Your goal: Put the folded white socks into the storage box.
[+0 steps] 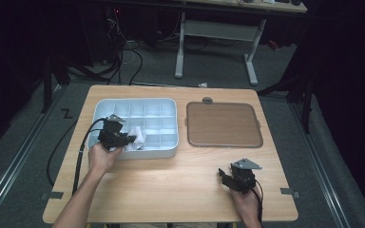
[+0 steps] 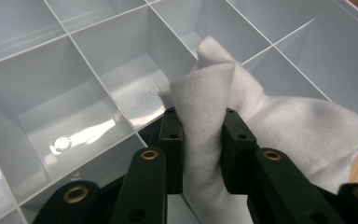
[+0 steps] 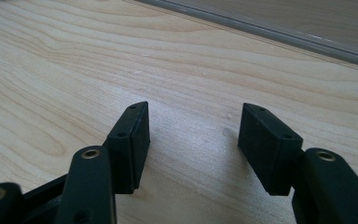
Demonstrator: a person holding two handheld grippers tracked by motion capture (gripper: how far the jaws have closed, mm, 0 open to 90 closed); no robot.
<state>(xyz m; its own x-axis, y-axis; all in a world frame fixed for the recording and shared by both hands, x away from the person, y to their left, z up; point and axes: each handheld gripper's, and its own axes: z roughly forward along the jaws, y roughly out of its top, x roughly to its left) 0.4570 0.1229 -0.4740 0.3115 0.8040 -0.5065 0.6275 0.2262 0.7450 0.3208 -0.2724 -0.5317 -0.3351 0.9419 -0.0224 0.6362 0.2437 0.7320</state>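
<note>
While the wooden table (image 1: 171, 185) is taking up the middle of the high view, the grey divided tray (image 1: 168, 151) is sitting at centre left on it and the brown flat tray (image 1: 223, 124) is lying just beside it at centre right. The step in hand looks like wiping the tray's compartments with a cloth, or tucking the cloth into one; I cannot tell which. In the left gripper view the white cloth (image 2: 261, 116) is bunching over the dividers in the middle and right of the frame, along the tray's near edge. The left gripper (image 2: 200, 140) is pinching a fold of it, jaws narrowed and pressing on the fabric from both sides. The right gripper (image 3: 193, 140) is waiting low at the right of the high view, jaws standing wide apart over bare wood, gripping nothing. The next move is probably calling for pushing the cloth down into a cell without snagging it on a divider.
</note>
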